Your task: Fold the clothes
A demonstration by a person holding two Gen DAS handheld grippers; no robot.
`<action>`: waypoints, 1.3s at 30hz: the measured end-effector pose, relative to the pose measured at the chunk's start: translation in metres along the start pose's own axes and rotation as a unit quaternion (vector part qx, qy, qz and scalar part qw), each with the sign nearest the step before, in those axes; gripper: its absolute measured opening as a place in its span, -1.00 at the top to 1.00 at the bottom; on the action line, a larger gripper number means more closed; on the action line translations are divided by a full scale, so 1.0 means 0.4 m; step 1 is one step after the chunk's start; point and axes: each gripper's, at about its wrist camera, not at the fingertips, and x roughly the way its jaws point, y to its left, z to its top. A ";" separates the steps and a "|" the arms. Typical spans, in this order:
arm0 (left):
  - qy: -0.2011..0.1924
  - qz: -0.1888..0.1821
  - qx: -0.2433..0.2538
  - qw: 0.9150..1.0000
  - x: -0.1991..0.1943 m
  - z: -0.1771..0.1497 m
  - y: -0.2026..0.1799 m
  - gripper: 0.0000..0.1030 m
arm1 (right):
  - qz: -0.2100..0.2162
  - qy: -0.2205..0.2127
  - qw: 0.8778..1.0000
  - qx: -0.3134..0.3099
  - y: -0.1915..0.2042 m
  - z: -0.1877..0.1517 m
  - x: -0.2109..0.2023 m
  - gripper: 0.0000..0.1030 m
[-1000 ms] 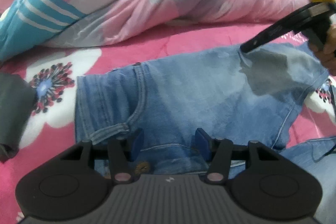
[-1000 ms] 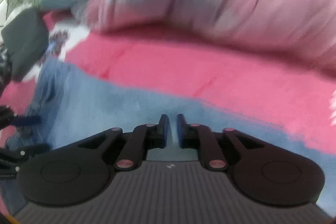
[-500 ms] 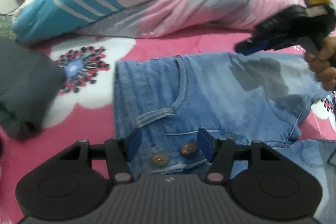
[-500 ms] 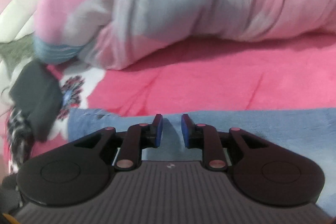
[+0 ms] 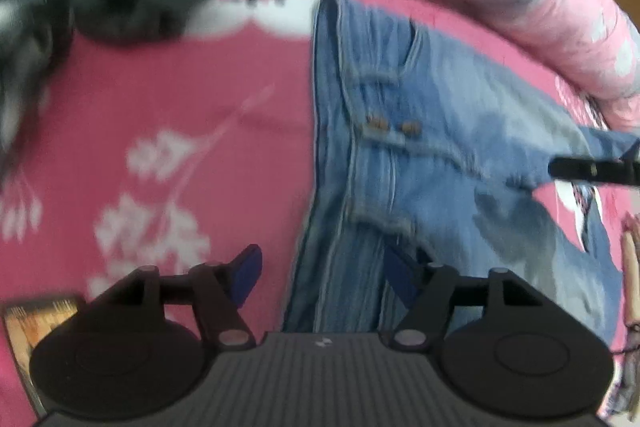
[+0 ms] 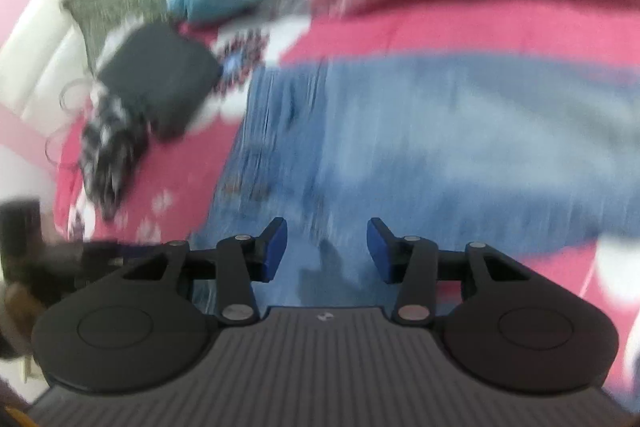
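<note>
Both sets of jaws opening, nothing pinched: left gripper [image 5: 320, 277] lower centre, right gripper [image 6: 327, 250] likewise. Jeans [image 5: 420, 155] mid-frame: probably heavy, limp denim; best grabbed at thick waistband.

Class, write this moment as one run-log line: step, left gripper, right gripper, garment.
step: fold jeans | left gripper: opening, empty | right gripper: opening, empty | jeans: flat on pink floral blanket
</note>
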 end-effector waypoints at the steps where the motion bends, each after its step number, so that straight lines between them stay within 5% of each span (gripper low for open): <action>1: 0.007 -0.001 -0.009 1.000 0.002 -0.007 0.004 -0.33 | 0.007 0.006 1.000 0.012 0.008 -0.027 0.000 0.15; 9: 0.041 -0.020 -0.044 0.998 -0.006 -0.064 0.020 -0.35 | 0.031 0.016 0.999 -0.010 0.079 -0.058 0.025 -0.03; 18: -0.009 -0.021 -0.062 0.998 -0.007 -0.101 0.030 -0.39 | 0.061 0.036 0.994 0.081 0.086 0.085 0.147 -0.36; 24: -0.025 -0.027 -0.064 0.997 0.002 -0.104 0.027 -0.38 | 0.004 0.058 0.993 0.099 0.122 0.169 0.272 -0.45; 29: -0.030 -0.058 -0.084 0.994 0.002 -0.114 0.043 0.02 | -0.051 0.063 0.992 0.101 0.156 0.223 0.333 -0.47; 35: -0.027 -0.095 -0.136 0.986 0.019 -0.111 0.082 -0.12 | -0.070 0.071 0.995 0.005 0.227 0.260 0.369 -0.49; 39: -0.044 -0.059 -0.137 0.988 -0.005 -0.110 0.066 0.01 | -0.091 0.070 0.978 -0.173 0.309 0.266 0.384 -0.47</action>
